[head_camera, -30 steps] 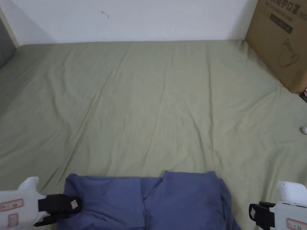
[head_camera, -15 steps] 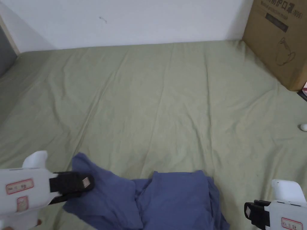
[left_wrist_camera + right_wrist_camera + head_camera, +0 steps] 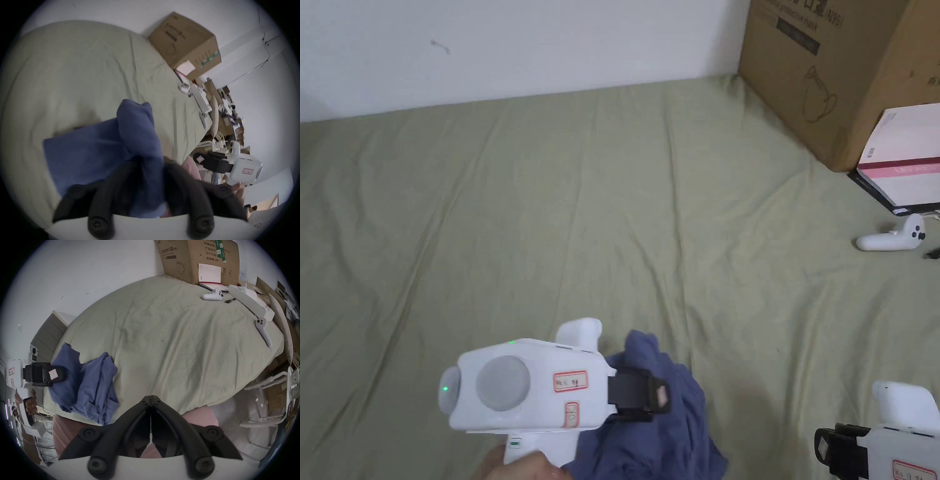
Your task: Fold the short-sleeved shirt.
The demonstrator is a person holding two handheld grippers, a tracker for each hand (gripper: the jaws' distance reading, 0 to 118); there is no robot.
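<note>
Left gripper (image 3: 656, 395) swung rightward, gripping shirt (image 3: 669, 431)

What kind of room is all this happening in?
Most likely a bedroom that doubles as storage. The blue shirt lies on a bed under a green sheet against a white wall. A large cardboard box sits on the bed, and more boxes and clutter are piled beside it.
</note>
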